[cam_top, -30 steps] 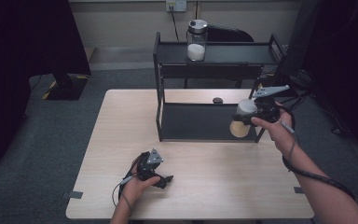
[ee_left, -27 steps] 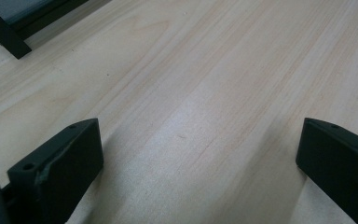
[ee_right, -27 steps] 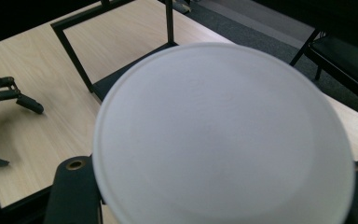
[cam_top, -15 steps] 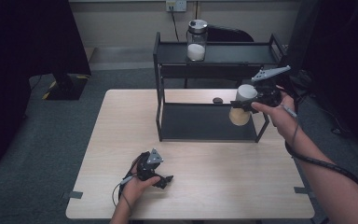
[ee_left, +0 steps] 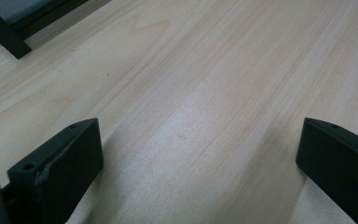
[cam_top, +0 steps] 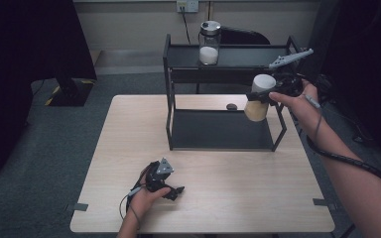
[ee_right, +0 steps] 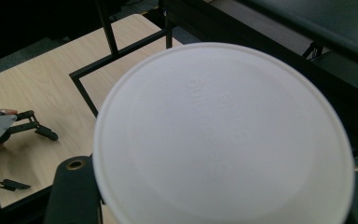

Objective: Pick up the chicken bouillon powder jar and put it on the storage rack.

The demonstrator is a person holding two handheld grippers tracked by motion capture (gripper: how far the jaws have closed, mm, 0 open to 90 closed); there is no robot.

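1. Presently, a tan jar (cam_top: 257, 101) with a white lid (ee_right: 223, 135) is held clamped in the right tool (cam_top: 264, 95), raised in the air in front of the right end of the black two-tier rack (cam_top: 171, 59), between its upper and lower shelves.
2. The jar is seen well clear of the counter (cam_top: 129, 129) in the high view, near the rack's right front post.
3. In the right gripper view, the white lid is seen close to the camera, with a black jaw at its lower left edge.
4. The left tool (cam_top: 171, 188) is rested on the counter near its front edge, well apart from the rack, with its jaws spread apart and nothing between them.
5. Bare wood grain is seen between those jaws in the left gripper view.
6. A glass jar (cam_top: 209, 42) with a metal cap and white contents is seen standing on the rack's upper shelf.
7. A small dark object (cam_top: 231, 106) is seen lying on the counter behind the rack; what it is cannot be told.
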